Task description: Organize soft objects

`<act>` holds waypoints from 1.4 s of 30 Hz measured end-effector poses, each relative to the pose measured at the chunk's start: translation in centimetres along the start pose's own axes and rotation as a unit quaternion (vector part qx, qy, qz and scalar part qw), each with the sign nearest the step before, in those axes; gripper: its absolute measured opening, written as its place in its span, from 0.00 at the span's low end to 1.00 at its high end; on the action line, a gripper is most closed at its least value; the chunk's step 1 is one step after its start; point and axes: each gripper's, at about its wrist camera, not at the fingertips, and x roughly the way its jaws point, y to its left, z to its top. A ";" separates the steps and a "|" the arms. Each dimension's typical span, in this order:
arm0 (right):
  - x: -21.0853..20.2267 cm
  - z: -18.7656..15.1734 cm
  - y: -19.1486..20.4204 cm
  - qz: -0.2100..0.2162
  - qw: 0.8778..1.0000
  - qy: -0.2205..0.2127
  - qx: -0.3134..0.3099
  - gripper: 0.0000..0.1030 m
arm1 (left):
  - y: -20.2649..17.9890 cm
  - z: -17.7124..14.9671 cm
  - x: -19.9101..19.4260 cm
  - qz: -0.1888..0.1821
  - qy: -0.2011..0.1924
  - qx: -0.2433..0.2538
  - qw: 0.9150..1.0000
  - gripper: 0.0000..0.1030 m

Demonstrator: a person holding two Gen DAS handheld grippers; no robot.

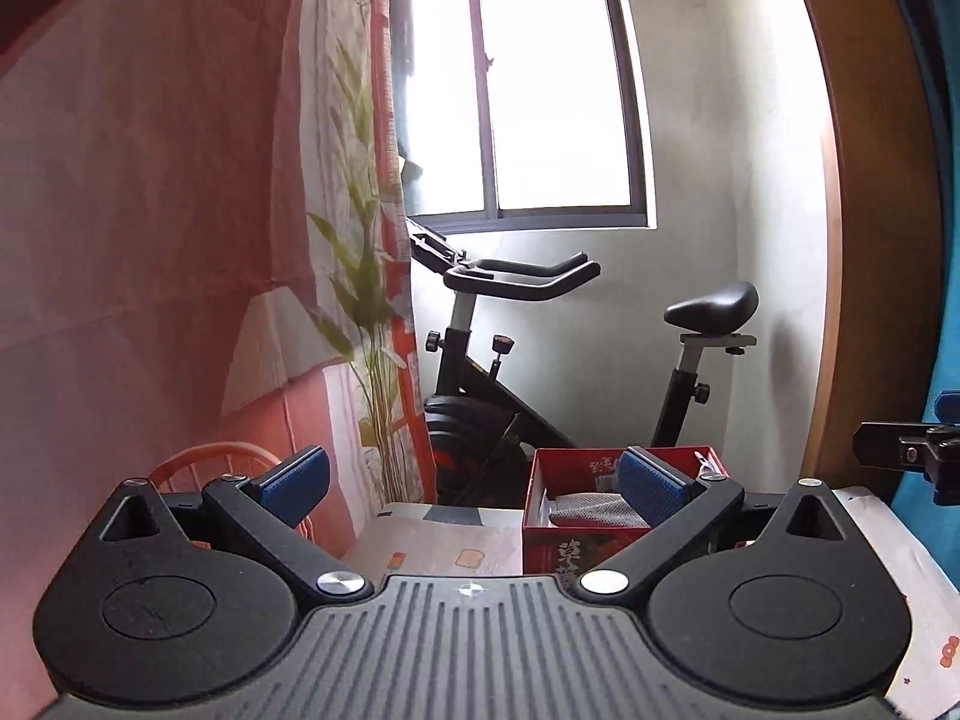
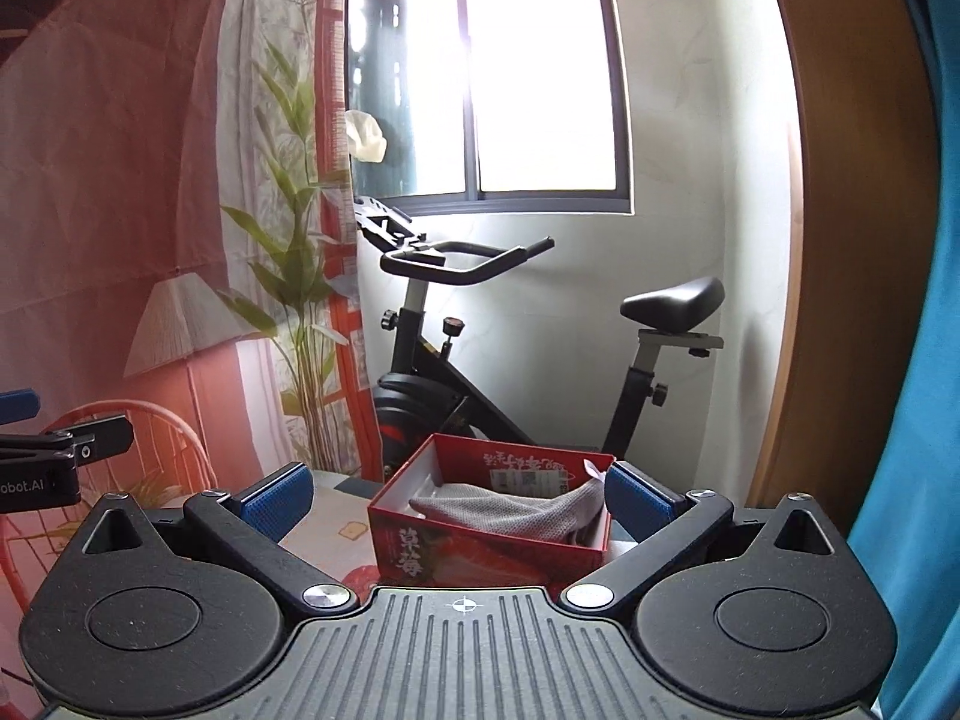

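Observation:
A red cardboard box [image 2: 480, 558] with printed characters stands on the patterned table [image 2: 336, 525], straight ahead in the right wrist view. Inside it lies a grey mesh cloth [image 2: 510, 513]. My right gripper [image 2: 459, 501] is open, with nothing between its blue pads, and hovers just before the box. In the left wrist view the same red box [image 1: 540, 540] sits ahead and to the right, with the grey cloth [image 1: 591, 510] partly hidden by one pad. My left gripper [image 1: 474, 483] is open and holds nothing. The left gripper's side [image 2: 54, 456] shows at the right view's left edge.
A black exercise bike [image 2: 510, 360] stands behind the table under a bright window [image 2: 540, 66]. A printed curtain [image 2: 150, 180] hangs to the left, over a red wicker chair [image 2: 150, 438]. A wooden door frame [image 2: 840, 240] and blue fabric [image 2: 936, 360] fill the right.

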 end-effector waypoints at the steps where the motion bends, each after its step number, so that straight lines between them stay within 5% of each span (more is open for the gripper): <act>1: -0.7 -0.1 0.2 0.000 1.000 -0.002 0.004 1.00 | 0.1 -0.1 -0.7 0.000 -0.002 -0.002 1.000 1.00; 13: -6.3 -2.1 2.2 -0.007 1.000 -0.023 0.013 1.00 | 1.1 -1.1 -4.3 0.003 -0.007 -0.023 1.000 1.00; 42: -6.3 -2.3 2.6 -0.012 0.999 -0.027 0.014 1.00 | 1.2 -1.5 -4.2 0.003 -0.002 -0.028 1.000 1.00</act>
